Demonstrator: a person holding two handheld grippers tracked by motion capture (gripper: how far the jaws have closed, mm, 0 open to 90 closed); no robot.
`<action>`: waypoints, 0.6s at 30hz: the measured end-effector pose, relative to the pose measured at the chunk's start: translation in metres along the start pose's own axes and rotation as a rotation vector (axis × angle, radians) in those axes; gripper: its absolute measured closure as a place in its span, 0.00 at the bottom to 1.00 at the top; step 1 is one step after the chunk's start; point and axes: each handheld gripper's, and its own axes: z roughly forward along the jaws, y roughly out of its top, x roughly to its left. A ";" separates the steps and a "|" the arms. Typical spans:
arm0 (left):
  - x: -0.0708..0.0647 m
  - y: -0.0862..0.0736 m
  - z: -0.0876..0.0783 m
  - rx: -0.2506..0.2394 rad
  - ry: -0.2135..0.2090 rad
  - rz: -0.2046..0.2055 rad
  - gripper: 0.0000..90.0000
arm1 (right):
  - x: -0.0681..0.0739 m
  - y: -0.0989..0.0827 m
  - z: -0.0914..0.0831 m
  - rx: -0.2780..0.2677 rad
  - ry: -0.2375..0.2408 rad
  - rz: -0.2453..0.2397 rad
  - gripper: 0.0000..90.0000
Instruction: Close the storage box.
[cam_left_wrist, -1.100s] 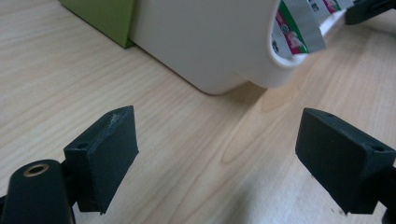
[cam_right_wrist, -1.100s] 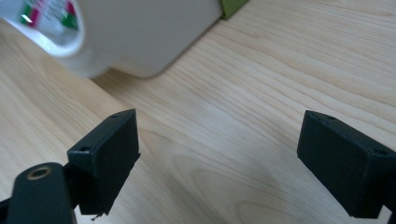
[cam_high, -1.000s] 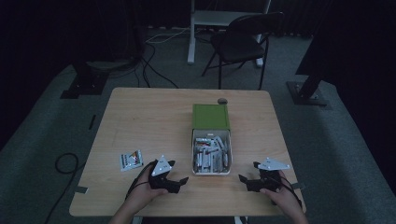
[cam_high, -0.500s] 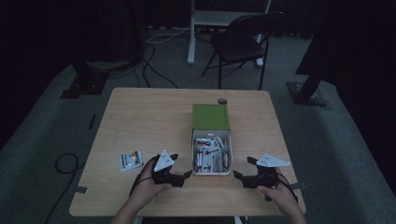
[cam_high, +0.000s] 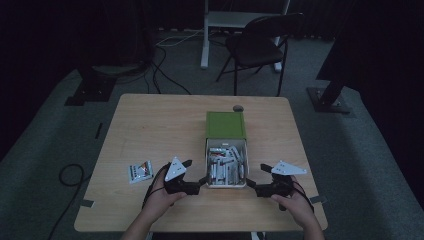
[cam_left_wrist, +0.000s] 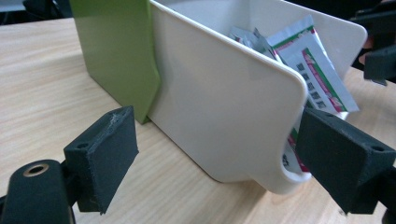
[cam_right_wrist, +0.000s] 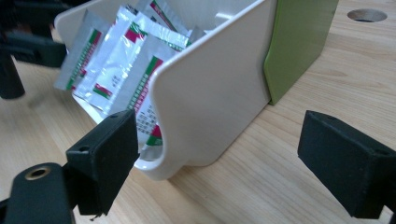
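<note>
A green box (cam_high: 225, 125) sits mid-table with its white drawer (cam_high: 226, 185) pulled out toward me, full of several silver sachets (cam_high: 226, 167) with red and green print. My left gripper (cam_high: 195, 173) is open at the drawer's near left corner. In the left gripper view, the white drawer wall (cam_left_wrist: 224, 107) stands between the wide jaws of the left gripper (cam_left_wrist: 219, 158), with neither pad pressing it. My right gripper (cam_high: 257, 177) is open at the near right corner. In the right gripper view, the drawer's rounded corner (cam_right_wrist: 205, 102) sits between the spread jaws of the right gripper (cam_right_wrist: 224, 154), and the sachets (cam_right_wrist: 121, 65) spill over the low front.
One loose sachet (cam_high: 140, 171) lies on the wooden table (cam_high: 150, 125) left of my left hand. A round cable hole (cam_high: 238, 108) sits just behind the green box. A dark chair (cam_high: 260, 45) and stand bases are on the floor beyond the table.
The right gripper has edged in toward the drawer's near right corner and lifted slightly. The left gripper has barely shifted. Both stay open.
</note>
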 end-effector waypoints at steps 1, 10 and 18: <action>0.000 0.000 0.001 0.002 0.002 0.003 0.15 | 0.000 0.000 0.001 0.003 0.003 0.005 0.14; 0.002 0.001 0.004 0.001 0.015 0.001 0.13 | -0.008 -0.001 0.004 -0.016 0.006 0.036 0.14; 0.004 0.002 0.006 0.003 0.025 0.010 0.12 | -0.009 0.000 0.008 -0.026 -0.002 0.045 0.14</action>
